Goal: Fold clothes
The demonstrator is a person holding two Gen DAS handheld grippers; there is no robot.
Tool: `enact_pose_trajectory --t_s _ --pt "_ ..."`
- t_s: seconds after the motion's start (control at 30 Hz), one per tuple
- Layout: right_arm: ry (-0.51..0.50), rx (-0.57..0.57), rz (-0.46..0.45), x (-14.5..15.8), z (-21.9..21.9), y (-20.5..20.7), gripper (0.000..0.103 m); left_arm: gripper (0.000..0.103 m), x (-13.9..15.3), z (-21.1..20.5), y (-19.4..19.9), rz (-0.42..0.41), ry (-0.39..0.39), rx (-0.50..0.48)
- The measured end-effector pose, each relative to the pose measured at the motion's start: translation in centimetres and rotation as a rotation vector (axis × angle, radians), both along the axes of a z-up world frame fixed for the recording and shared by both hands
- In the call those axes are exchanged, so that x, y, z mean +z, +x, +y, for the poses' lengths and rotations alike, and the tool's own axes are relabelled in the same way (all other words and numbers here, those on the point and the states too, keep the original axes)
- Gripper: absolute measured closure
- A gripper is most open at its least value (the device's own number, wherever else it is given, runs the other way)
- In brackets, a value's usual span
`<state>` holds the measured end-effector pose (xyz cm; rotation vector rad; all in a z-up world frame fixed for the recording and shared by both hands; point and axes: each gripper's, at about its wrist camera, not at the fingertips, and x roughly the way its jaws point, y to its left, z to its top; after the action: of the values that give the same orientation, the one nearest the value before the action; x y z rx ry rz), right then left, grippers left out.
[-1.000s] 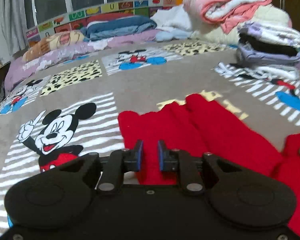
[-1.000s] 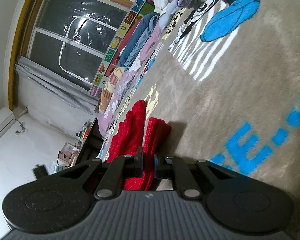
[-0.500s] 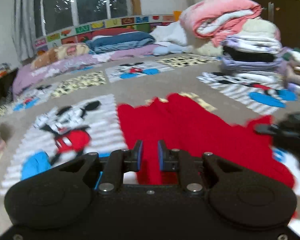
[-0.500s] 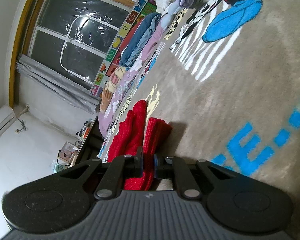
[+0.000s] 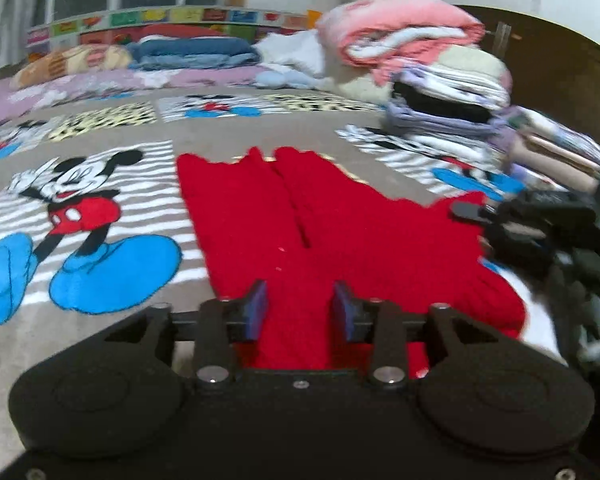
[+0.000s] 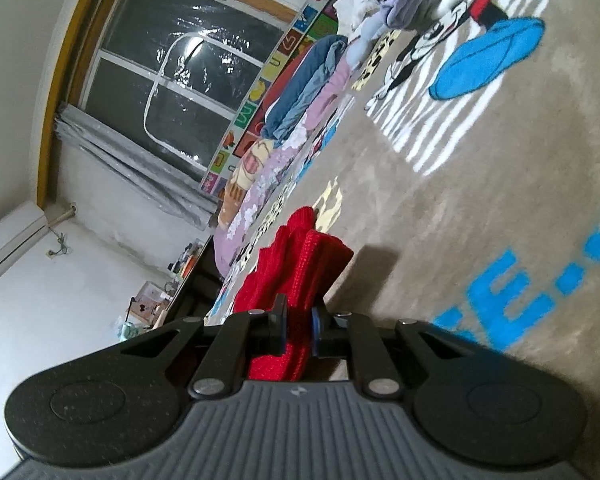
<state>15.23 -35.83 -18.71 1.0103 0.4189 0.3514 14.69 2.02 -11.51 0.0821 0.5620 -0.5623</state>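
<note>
Release underway: my left hand-held gripper (image 5: 300, 312) is opening over the red knit garment (image 5: 300, 216); right hand-held gripper (image 6: 299, 330) is clamping its edge, keeping the fold taut.

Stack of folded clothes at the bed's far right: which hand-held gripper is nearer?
Right. The right hand-held gripper, pinching the red knit garment, sits just before the stack of folded clothes; the left hand-held gripper is further back, jaws opening.

Two handheld black plastic grippers, the left gripper (image 5: 300, 312) and the right gripper (image 6: 299, 330), show blue finger pads (image 5: 257, 310), silver pivot screws and rounded housings, one with grey ribbing.
</note>
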Motion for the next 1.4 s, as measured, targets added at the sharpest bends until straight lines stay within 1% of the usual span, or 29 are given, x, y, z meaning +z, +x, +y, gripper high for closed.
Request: enact_pose_trajectory --t_s 0.13,0.23,0.3,0.37,0.53,0.7,0.87,1.07,1.2,1.3,1.4 --pt "-0.001 0.000 0.007 0.3 0.0 -0.1 0.088 0.052 0.1 0.4 -1.8 -0.015 0.024 -0.126" --pt "-0.023 -0.006 0.011 0.9 0.3 -0.4 0.090 0.052 -0.6 0.5 -3.2 -0.030 0.063 -0.173" --pt "-0.057 -0.012 0.018 1.7 0.7 -0.5 0.091 0.051 -1.3 0.7 -4.1 -0.044 0.084 -0.194" --pt "-0.086 -0.015 0.012 2.9 1.1 -0.6 0.091 0.051 -1.9 0.9 -4.7 -0.055 0.085 -0.207" --pt "-0.158 -0.037 -0.006 6.7 2.4 -0.6 0.092 0.049 -2.5 1.4 -5.6 -0.098 0.050 -0.198" --pt "-0.236 -0.043 0.002 10.0 3.8 0.2 0.092 0.049 -2.4 1.2 -6.1 -0.130 0.054 -0.201" --pt "-0.292 -0.033 0.001 12.9 5.8 1.4 0.092 0.049 -2.5 1.3 -5.8 -0.093 0.062 -0.221" --pt "-0.379 0.002 0.017 15.4 9.4 4.4 0.092 0.049 -2.6 1.9 -5.6 -0.071 0.037 -0.245" --pt "-0.465 0.037 0.035 16.4 12.3 7.1 0.092 0.048 -2.7 2.2 -5.5 -0.057 0.016 -0.253" --pt "-0.524 0.066 0.061 16.4 14.6 9.3 0.092 0.046 -2.7 2.5 -5.2 -0.035 -0.010 -0.257" --pt "-0.597 0.088 0.087 16.2 17.0 11.2 0.092 0.045 -2.6 3.0 -4.6 0.003 -0.053 -0.257"
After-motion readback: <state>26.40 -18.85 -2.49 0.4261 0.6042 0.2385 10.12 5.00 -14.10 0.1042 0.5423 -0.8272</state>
